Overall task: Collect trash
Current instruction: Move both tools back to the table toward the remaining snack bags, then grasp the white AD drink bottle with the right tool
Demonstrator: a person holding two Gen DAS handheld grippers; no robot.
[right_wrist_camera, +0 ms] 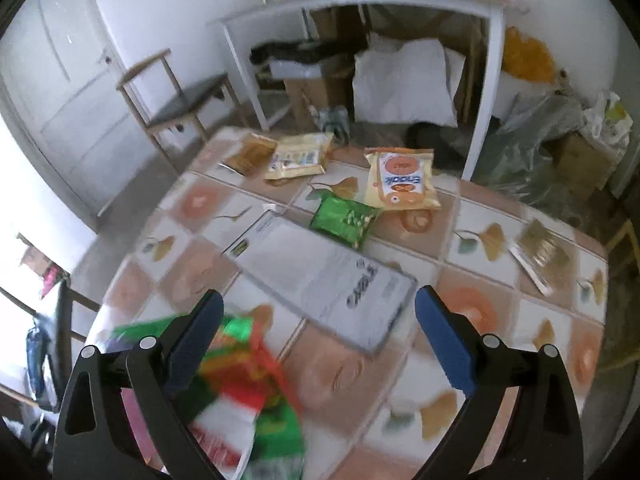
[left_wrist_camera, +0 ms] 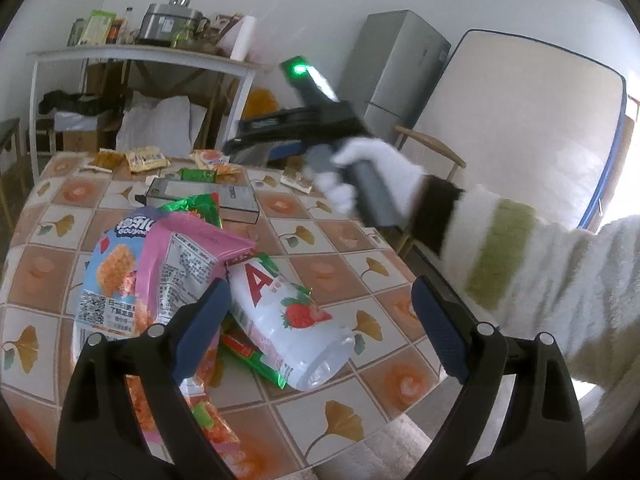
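A pile of trash lies on the tiled table (left_wrist_camera: 320, 272): a pink snack bag (left_wrist_camera: 180, 264), a blue-and-white snack bag (left_wrist_camera: 108, 280), a white plastic bottle with a strawberry label (left_wrist_camera: 288, 316) on its side, and green wrappers (left_wrist_camera: 196, 208). My left gripper (left_wrist_camera: 320, 320) is open just above the bottle, holding nothing. In the right wrist view, my right gripper (right_wrist_camera: 320, 336) is open and empty over a flat grey box (right_wrist_camera: 324, 276), with blurred green and red wrappers (right_wrist_camera: 248, 376) by its left finger. The right gripper body (left_wrist_camera: 304, 116) shows in the left wrist view, held by a gloved hand.
Further wrappers lie at the table's far side: a green packet (right_wrist_camera: 344, 218), an orange-and-yellow packet (right_wrist_camera: 402, 180), yellow packets (right_wrist_camera: 298, 156) and a foil wrapper (right_wrist_camera: 538, 250). Behind stand a white shelf table (right_wrist_camera: 360, 4), a chair (right_wrist_camera: 176, 100), a fridge (left_wrist_camera: 396, 64) and a mattress (left_wrist_camera: 520, 128).
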